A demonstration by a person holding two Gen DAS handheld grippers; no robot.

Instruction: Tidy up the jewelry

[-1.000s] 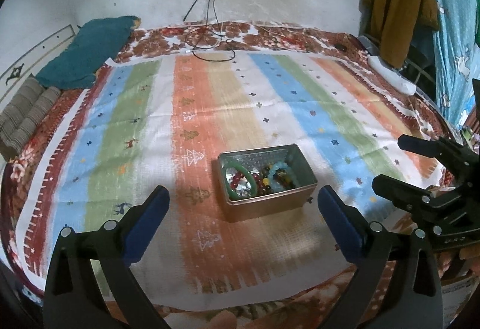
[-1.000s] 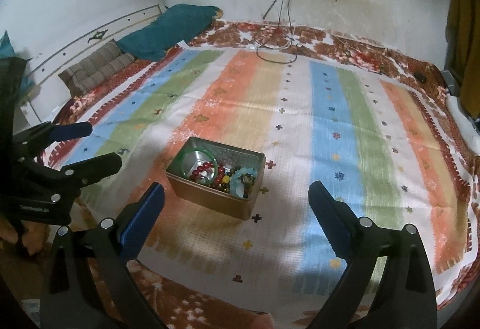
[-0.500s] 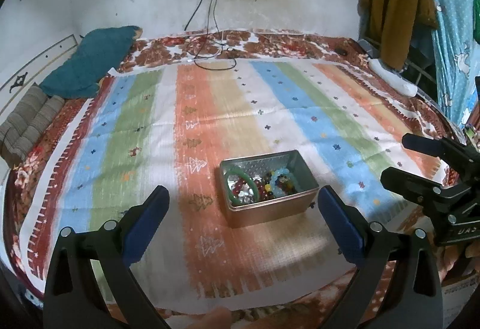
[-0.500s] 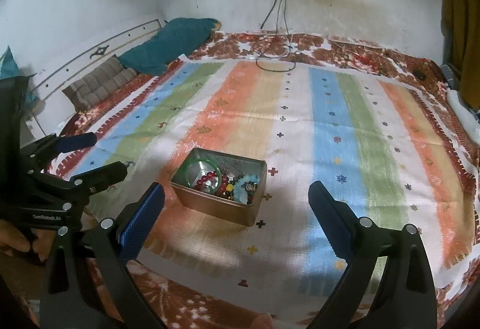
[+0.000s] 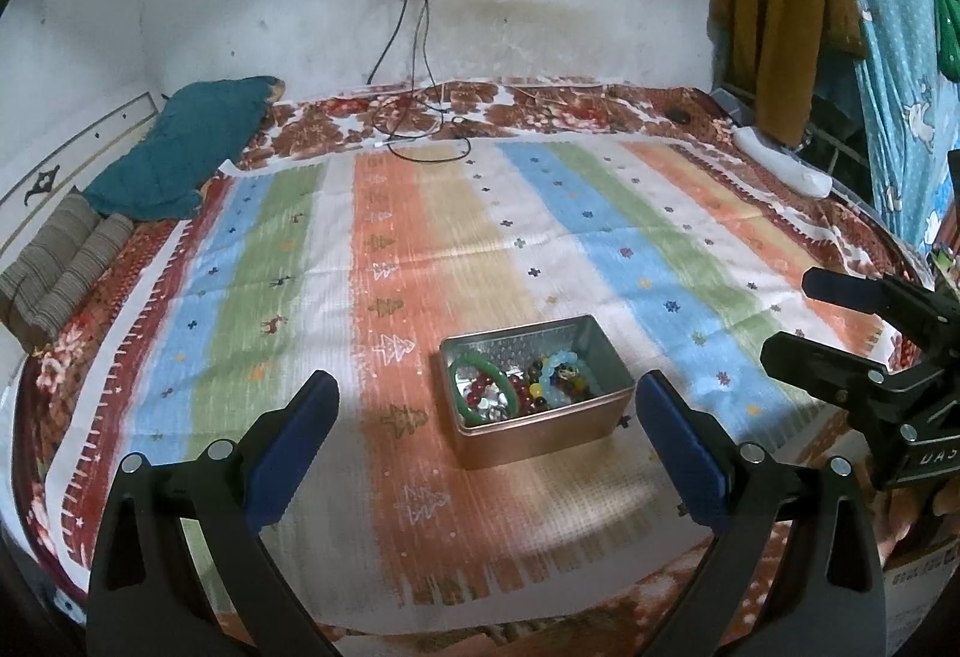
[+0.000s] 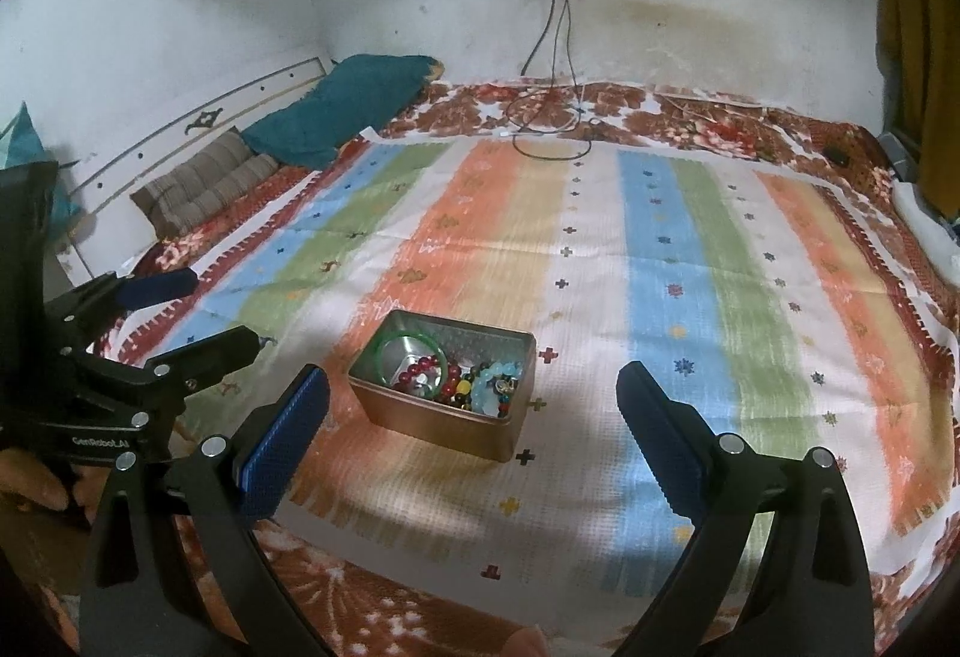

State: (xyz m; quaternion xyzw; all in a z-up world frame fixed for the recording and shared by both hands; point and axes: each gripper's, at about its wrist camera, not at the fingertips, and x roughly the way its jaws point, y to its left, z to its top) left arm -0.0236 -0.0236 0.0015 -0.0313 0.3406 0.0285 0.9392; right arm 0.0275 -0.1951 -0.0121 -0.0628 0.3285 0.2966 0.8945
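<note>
Right now a metal tin (image 5: 543, 420) sits on the striped blanket (image 5: 420, 249) spread over the bed, near its front edge and roughly on the orange stripe. Its lid is off and the jewelry lies inside it: a green bangle (image 5: 483, 394) at the left end, a string of dark red beads (image 6: 427, 370) within the ring of the bangle, a pale blue bead bracelet (image 6: 493, 387) at the right end, and a mix of yellow, red and dark beads between them — too small to sort further.

Both grippers hang above the near edge of the bed, short of the tin and touching nothing. From its own camera the left gripper (image 5: 486, 417) has its blue-padded fingers (image 5: 294, 432) spread wide, the tin showing in the gap between them, nearer the right finger. The right gripper (image 6: 474, 408) is spread wide as well, empty, with the tin nearer its left finger. Each gripper shows in the other's view at the side, and part of a hand (image 6: 36, 483) grips the left one's handle.

Further back, a teal pillow (image 5: 180, 147) and a striped brown cushion (image 5: 60, 261) lie by the headboard, black cables (image 5: 420, 117) trail down from a wall socket onto the bed, and clothes (image 5: 774, 15) hang at the right.
</note>
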